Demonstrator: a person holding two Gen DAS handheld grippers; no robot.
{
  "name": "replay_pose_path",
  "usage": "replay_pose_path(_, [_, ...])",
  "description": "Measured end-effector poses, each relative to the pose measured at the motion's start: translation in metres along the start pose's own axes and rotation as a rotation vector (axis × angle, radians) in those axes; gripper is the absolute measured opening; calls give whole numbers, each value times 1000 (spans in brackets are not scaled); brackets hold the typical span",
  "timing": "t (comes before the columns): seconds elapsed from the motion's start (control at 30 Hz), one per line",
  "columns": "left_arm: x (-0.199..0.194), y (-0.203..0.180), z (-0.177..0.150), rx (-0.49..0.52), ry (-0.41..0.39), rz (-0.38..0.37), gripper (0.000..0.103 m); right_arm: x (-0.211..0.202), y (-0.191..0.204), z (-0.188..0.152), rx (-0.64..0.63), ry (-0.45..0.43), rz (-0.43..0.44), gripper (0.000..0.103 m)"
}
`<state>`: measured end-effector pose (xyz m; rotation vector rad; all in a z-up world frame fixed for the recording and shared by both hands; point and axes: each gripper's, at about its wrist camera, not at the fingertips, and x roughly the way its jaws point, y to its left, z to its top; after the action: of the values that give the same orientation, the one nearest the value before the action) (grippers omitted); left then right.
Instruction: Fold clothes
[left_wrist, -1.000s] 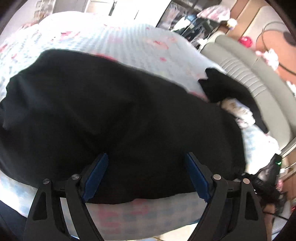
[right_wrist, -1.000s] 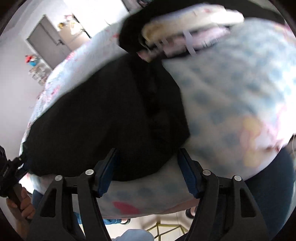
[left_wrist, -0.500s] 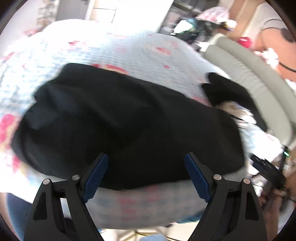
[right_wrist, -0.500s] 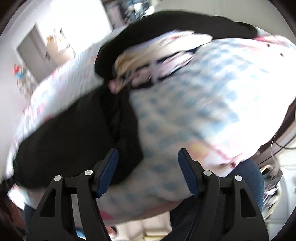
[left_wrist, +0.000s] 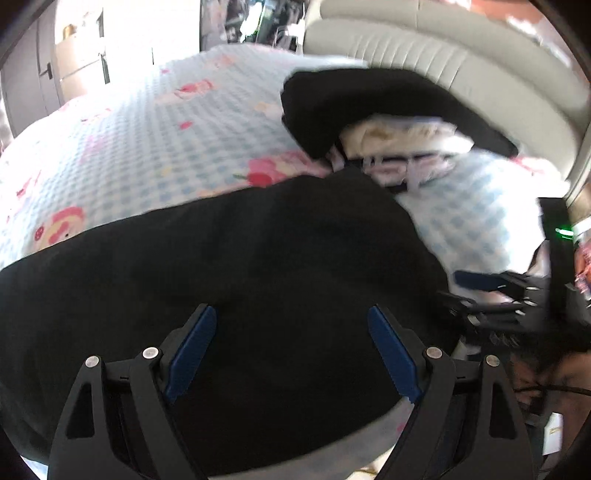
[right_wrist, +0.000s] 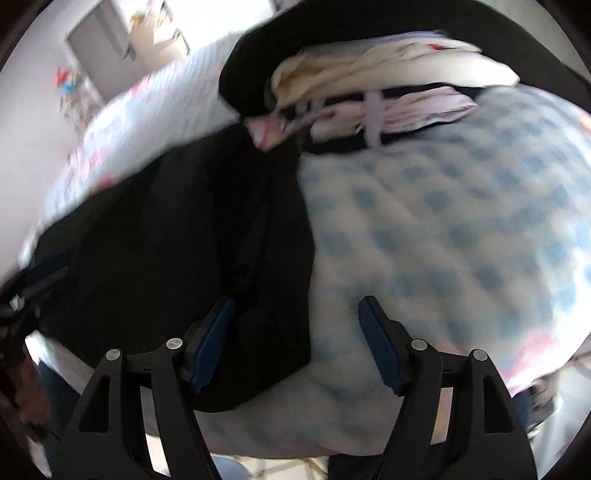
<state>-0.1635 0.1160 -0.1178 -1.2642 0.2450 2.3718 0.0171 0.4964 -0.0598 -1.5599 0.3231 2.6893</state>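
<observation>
Two grippers over a bed, both pointing down at the bedding. Black garment (left_wrist: 236, 280) lies spread flat along the near edge of the bed (left_wrist: 147, 147), on a blue-and-white checked cover with pink cartoon prints. Left gripper (left_wrist: 291, 354) hangs above the garment's near part, jaws wide, blue pads clear of the cloth on either side, nothing gripped. Right gripper (right_wrist: 295, 339) sits at the garment's right-hand end (right_wrist: 184, 240), where the cloth shows a thicker folded seam; its jaws are opening, left pad over the black cloth, right pad over the bare checked cover, no cloth pinched between them as far as the view shows. Beyond that end of the garment, toward the far right corner of the bed, a small heap of other clothes: a second black piece (left_wrist: 369, 99) draped over cream and pink-patterned fabric (left_wrist: 402, 136), touching or nearly touching the garment's far corner. Grey padded headboard (left_wrist: 480, 74) behind the heap. In the left view the right gripper shows at the right edge, blurred. Both views are motion-blurred; fine detail of the seam cannot be told.
</observation>
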Motion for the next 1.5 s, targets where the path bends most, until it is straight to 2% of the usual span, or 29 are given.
replay_pose_path(0.1, [10,0,-11,22,47,41,88,-3,-5,-16,-11,23,-8,71])
replay_pose_path(0.23, [13,4,-17,27,58,35,89,-8,-15,-37,17,36,-26,71])
replay_pose_path(0.4, [6,10,-20,24,53,6,89,-20,-23,-44,52,39,-79,71])
replay_pose_path(0.47, [0,11,-21,20,39,-4,89,-28,-25,-44,62,18,-54,71])
replay_pose_path(0.6, [-21,12,-21,-8,-31,-69,89,-47,-28,-41,109,-52,5,70])
replay_pose_path(0.73, [-43,24,-24,-66,-96,7,89,-61,-18,-31,127,-138,58,70])
replay_pose_path(0.87, [-65,74,-40,-210,-156,24,89,-53,11,-9,60,-168,135,73])
replay_pose_path(0.97, [-64,127,-60,-285,-115,-10,88,-40,38,-3,-34,-165,141,71])
replay_pose_path(1.0, [-66,142,-66,-295,-101,-16,88,-31,42,-5,-63,-141,89,69])
replay_pose_path(1.03, [-69,158,-72,-306,-86,-21,76,-21,43,-8,-92,-113,21,67])
replay_pose_path(1.07, [-75,170,-76,-308,-81,-4,74,-11,45,-11,-121,-84,-48,68])
replay_pose_path(1.13, [-93,195,-89,-297,-102,202,77,-6,27,-17,-43,-58,-38,70])
replay_pose_path(1.2, [-100,237,-106,-367,-58,344,80,-9,9,-20,52,-47,-19,70])
replay_pose_path(1.23, [-102,259,-115,-429,-41,342,83,-12,8,-20,63,-48,-22,70])
replay_pose_path(1.27, [-107,279,-124,-507,-45,288,83,-15,9,-19,66,-51,-26,70])
replay_pose_path(1.33, [-121,303,-136,-617,-110,222,76,-26,17,-15,57,-74,-46,70])
replay_pose_path(1.4, [-128,308,-136,-623,-162,179,76,-39,28,-9,32,-126,-34,70])
replay_pose_path(1.5, [-121,301,-124,-559,-167,192,76,-50,53,3,-22,-191,23,72])
